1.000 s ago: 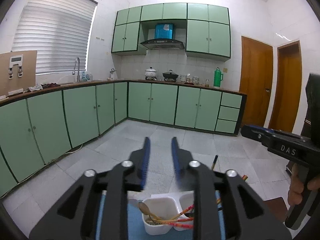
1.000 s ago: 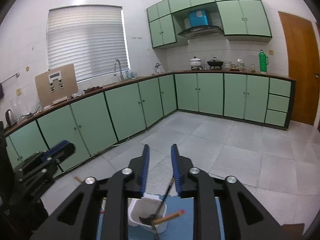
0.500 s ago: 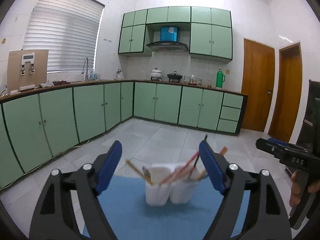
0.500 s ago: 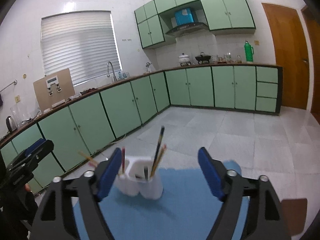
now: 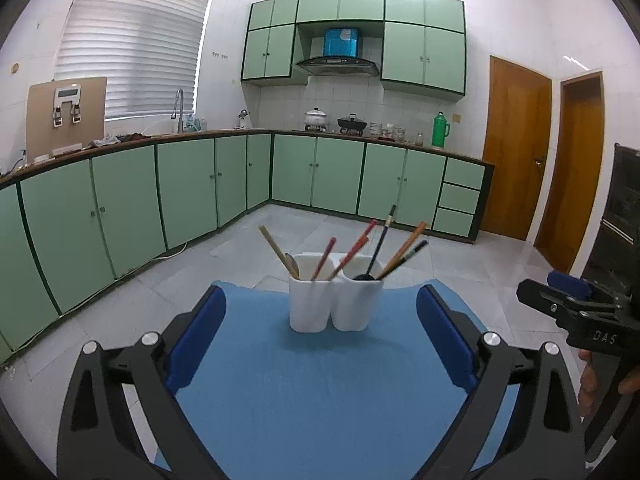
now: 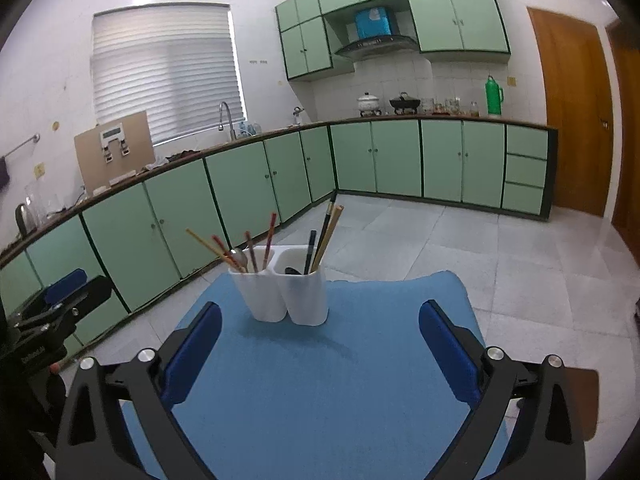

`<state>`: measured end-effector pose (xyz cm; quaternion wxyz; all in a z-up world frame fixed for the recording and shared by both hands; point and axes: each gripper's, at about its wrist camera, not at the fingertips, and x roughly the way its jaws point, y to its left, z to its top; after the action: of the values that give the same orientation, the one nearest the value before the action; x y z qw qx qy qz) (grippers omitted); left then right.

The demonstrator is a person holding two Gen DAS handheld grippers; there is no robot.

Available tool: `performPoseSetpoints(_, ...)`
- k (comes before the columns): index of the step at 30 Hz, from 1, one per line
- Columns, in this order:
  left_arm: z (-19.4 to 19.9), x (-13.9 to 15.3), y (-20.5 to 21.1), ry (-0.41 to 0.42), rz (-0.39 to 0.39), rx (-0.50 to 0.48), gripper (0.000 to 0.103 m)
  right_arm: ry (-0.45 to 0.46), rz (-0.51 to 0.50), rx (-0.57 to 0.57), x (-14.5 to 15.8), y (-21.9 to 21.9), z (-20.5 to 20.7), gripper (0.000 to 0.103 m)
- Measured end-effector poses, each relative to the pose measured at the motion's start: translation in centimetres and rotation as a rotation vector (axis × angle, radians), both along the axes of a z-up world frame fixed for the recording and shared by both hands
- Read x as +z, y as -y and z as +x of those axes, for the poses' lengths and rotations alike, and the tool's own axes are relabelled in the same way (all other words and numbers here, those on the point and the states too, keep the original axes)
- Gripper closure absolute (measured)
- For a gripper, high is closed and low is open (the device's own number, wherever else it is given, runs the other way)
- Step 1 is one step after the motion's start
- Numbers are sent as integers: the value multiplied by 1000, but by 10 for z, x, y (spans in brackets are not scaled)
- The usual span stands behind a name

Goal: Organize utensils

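A white two-compartment utensil holder (image 5: 334,300) stands upright at the far end of a blue cloth (image 5: 320,400); it also shows in the right wrist view (image 6: 286,296). Chopsticks (image 5: 352,250) and spoons lean in both compartments, with a metal spoon (image 5: 292,264) in the left one and a black spoon (image 5: 363,277) in the right one. My left gripper (image 5: 318,334) is open and empty, a short way back from the holder. My right gripper (image 6: 320,344) is open and empty, also short of the holder. Each gripper shows in the other's view, right (image 5: 576,312) and left (image 6: 60,308).
The cloth (image 6: 320,380) covers a small brown table whose corner (image 6: 584,404) shows at the right. Beyond is grey tiled floor (image 5: 400,248), green floor cabinets (image 5: 192,188) along the left and back walls, and wooden doors (image 5: 516,152) at the right.
Both grippers have opened from nearly shut and pulled back and down from above the holder. The holder now stands in full view ahead of both.
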<state>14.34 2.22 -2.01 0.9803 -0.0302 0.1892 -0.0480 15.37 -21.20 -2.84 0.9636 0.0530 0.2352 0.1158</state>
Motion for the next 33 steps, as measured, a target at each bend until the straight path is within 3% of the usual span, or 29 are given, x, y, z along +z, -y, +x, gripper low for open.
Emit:
performPoseSetpoints(15, -56, 31, 16, 40, 26, -20, 8, 90, 14, 53, 35, -5, -64, 6)
performPoseSetpoints(33, -87, 52, 22, 113, 43, -19, 7, 132, -16, 69, 52, -18, -93, 6)
